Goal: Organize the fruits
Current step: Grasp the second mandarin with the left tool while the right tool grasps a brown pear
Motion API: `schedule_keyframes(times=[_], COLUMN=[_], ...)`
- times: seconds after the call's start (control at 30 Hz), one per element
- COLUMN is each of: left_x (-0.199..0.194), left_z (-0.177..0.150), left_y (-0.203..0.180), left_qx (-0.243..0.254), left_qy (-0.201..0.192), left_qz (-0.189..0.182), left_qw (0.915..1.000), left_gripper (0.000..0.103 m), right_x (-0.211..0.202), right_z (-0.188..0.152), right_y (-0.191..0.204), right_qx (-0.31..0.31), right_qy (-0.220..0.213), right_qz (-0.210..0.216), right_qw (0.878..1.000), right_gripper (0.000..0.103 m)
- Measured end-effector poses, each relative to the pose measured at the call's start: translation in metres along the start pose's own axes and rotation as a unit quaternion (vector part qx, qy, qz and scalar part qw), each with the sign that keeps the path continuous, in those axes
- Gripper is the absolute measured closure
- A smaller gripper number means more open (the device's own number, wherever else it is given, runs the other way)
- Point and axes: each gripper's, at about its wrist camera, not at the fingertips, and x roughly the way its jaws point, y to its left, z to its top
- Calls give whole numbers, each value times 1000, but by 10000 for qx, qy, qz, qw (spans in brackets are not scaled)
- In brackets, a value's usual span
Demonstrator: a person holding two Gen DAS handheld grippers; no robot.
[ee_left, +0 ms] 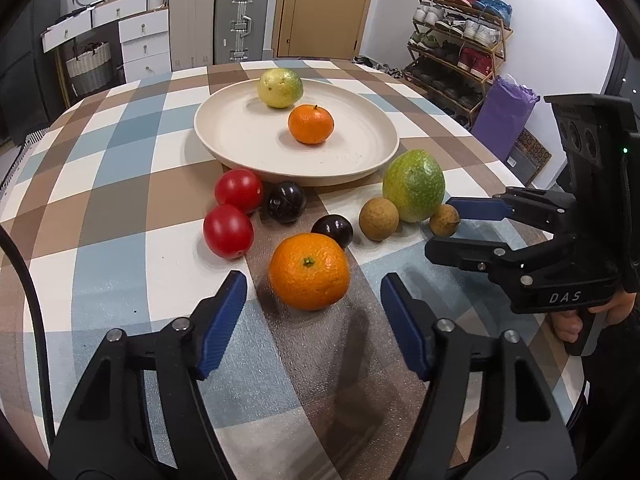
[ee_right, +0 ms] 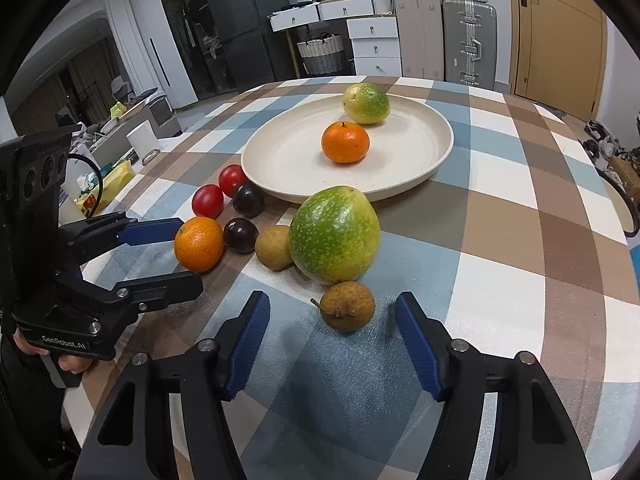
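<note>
Shoe rack [ee_left: 460, 40] behind left view, fridge [ee_right: 240, 20] behind right.

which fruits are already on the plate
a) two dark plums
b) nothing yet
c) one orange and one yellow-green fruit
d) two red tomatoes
c: the plate holds only an orange and a yellow-green fruit; every other fruit lies on the tablecloth beside it.

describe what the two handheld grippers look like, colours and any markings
Both are black plastic with blue ribbed finger pads and silver pivot screws. The right gripper reads "DAS"; the left gripper reads "GenRobot.AI" and has a black cable. Bare fingers grip both handles.
</note>
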Motion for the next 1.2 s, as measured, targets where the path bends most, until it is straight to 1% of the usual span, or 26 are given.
schedule_keyframes(times=[0.1, 0.17, 0.23, 0.27, 0.4, 0.47, 0.53, 0.8, 0.9, 1.07, 1.2], left_x=[1, 3, 3, 3, 3, 3, 3, 0, -1, -1, -3], left_z=[0, 0, -1, -1, -1, -1, -1, -1, -1, -1, -1], left_y=[-1, -1, -1, 0, -1, 0, 2, 2, 0, 2, 3], left_qx=[11, 12, 2, -1, -1, -26, -81, -61, -12, -76, -93], left_qy=[41, 76, 87, 87, 95, 88, 87, 31, -5, -10, -32], left_qz=[2, 7, -15, -28, -36, -22, -37, -121, -134, -174, -192], left_qw=[10000, 10000, 10000, 10000, 9999, 10000, 9999, 9999, 9999, 9998, 9998], left_gripper=[44, 50, 54, 56, 59, 63, 65, 66, 66, 66, 66], right_x=[0, 0, 0, 0, 0, 0, 0, 0, -1, -1, -1], right_z=[0, 0, -1, -1, -1, -1, -1, -1, -1, -1, -2], right_y=[0, 1, 2, 3, 7, 8, 8, 8, 7, 6, 7], right_qx=[7, -1, -28, -49, -149, -176, -177, -196, -189, -227, -300], right_qy=[-8, -9, -4, 0, 20, 26, 27, 20, 19, 47, 49], right_qz=[-22, -49, -62, -68, -54, -67, -67, -107, -108, -132, -176], right_qw=[10000, 10000, 10000, 10000, 9999, 9998, 9998, 9997, 9998, 9996, 9994], right_gripper=[40, 44, 48, 49, 50, 50, 51, 55, 59, 69, 71])
